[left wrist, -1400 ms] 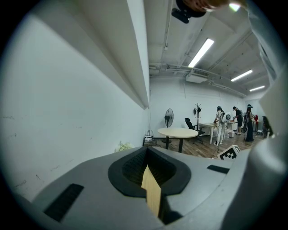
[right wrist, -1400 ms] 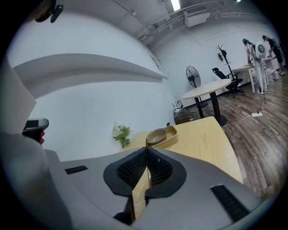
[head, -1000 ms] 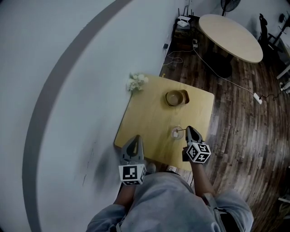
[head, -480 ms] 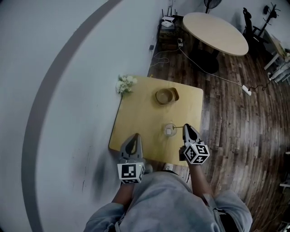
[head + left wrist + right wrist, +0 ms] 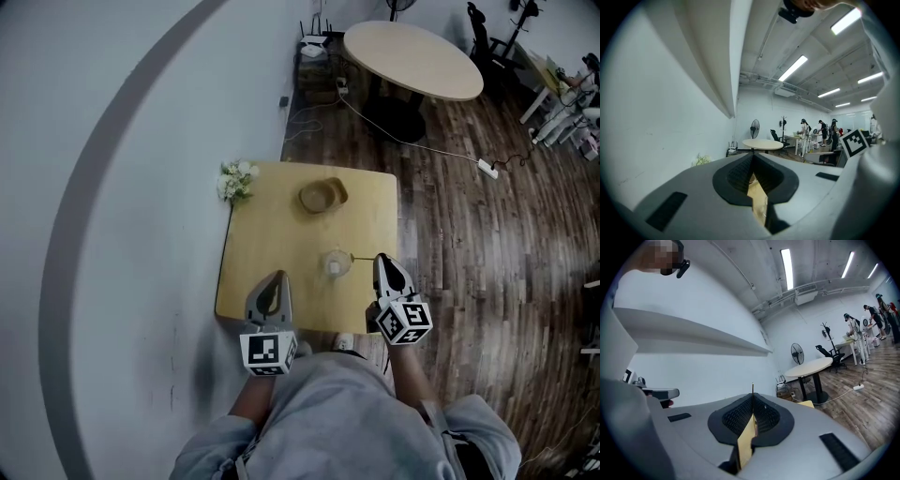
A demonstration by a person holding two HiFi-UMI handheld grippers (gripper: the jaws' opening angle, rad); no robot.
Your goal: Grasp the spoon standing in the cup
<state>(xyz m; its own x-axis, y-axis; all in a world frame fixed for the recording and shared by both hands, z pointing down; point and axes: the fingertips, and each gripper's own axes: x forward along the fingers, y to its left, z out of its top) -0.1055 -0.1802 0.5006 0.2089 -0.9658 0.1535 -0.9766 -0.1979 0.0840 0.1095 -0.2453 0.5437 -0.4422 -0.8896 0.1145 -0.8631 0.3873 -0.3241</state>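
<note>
The thin metal spoon (image 5: 362, 258) leans out of the small clear glass cup (image 5: 337, 263), which stands near the front right of the square pale-wood counter (image 5: 272, 234). Its handle runs sideways to the tip of the right claw (image 5: 382, 266). In the right gripper view the jaws are pressed together, with the slim handle (image 5: 752, 388) rising from the seam between their ribbed pads, so the right claw (image 5: 753, 401) is pinching the spoon (I judge the grip to be near the handle's end). The spoon's bowl end appears to sit inside the cup, though it is too small to be sure. The left claw (image 5: 272, 286) hangs over the counter's front left edge, well apart from the cup, with its jaws together on nothing. A shallow tan bowl (image 5: 322, 195) and a small bunch of white flowers (image 5: 234, 178) sit farther back, untouched. As a judgement, the grasp the task asks for looks made, and only confirming that the hold is firm seems left.
</note>
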